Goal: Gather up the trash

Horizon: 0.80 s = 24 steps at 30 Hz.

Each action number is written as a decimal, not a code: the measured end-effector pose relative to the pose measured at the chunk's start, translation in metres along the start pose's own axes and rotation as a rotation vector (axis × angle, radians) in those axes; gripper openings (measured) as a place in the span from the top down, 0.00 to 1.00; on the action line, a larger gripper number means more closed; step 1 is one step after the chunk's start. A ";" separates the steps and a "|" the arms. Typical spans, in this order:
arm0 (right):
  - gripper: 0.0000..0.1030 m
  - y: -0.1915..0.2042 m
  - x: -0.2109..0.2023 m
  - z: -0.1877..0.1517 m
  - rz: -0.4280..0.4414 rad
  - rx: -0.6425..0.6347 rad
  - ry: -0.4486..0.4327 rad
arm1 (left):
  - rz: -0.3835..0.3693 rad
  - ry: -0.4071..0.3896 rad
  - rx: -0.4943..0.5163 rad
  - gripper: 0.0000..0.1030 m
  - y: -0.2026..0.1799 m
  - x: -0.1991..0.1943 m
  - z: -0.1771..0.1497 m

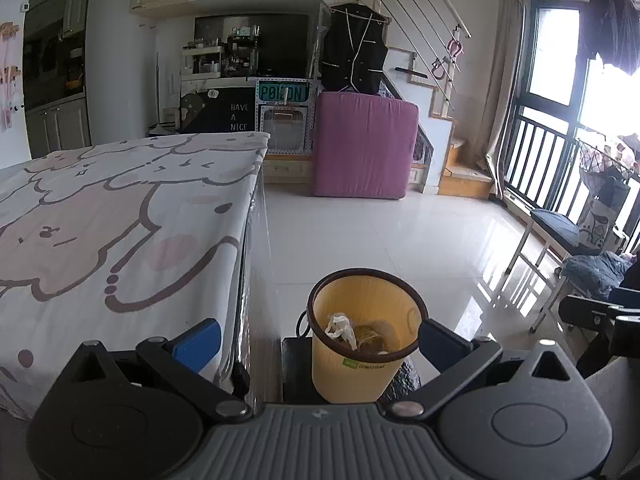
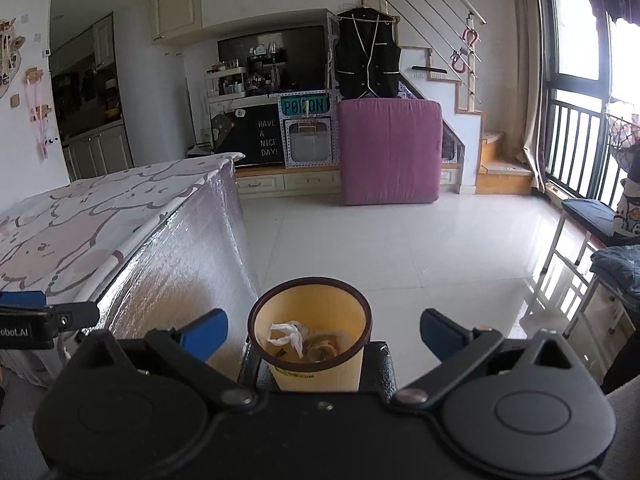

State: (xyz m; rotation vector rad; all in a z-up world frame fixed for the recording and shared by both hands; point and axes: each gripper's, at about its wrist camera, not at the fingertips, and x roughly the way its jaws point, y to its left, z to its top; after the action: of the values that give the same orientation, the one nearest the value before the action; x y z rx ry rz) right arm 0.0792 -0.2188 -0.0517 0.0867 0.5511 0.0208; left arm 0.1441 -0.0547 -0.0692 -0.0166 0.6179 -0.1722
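Trash [image 2: 289, 335] is sitting in the yellow bin [image 2: 316, 364]; both grippers, left [image 1: 318, 342] and right [image 2: 322, 334], are hovering with fingers spread empty, so probably next scanning the table [image 1: 120, 208] for leftovers.

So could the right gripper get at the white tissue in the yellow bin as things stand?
Probably yes. The right gripper is open, the yellow bin sits right below it with no lid, and the white tissue lies on top.

My finger pads [image 2: 204, 334] blue, gripper bodies black. Bin [image 2: 316, 360] yellow, dark brown rim, green label; inside it white crumpled tissue [image 2: 290, 334] and brownish scraps. Table cloth [image 1: 100, 216] white with pink-beige cartoon animals outlined brown; its side silvery. Floor [image 2: 400, 248] glossy white tile. Mattress [image 2: 390, 150] purple-pink. Vest [image 1: 354, 50] black, white trim.
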 end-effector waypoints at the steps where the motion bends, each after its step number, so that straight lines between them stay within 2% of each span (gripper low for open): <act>1: 0.00 0.000 -0.001 -0.001 0.000 -0.003 0.000 | 0.001 0.000 0.002 0.00 0.000 -0.001 -0.002; 24: 0.00 0.001 -0.014 -0.016 -0.031 -0.027 0.010 | 0.013 -0.002 0.028 0.00 0.000 -0.012 -0.016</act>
State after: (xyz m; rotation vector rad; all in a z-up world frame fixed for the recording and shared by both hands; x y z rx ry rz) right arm 0.0590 -0.2168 -0.0582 0.0518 0.5617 -0.0020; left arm 0.1253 -0.0527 -0.0756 0.0142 0.6137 -0.1684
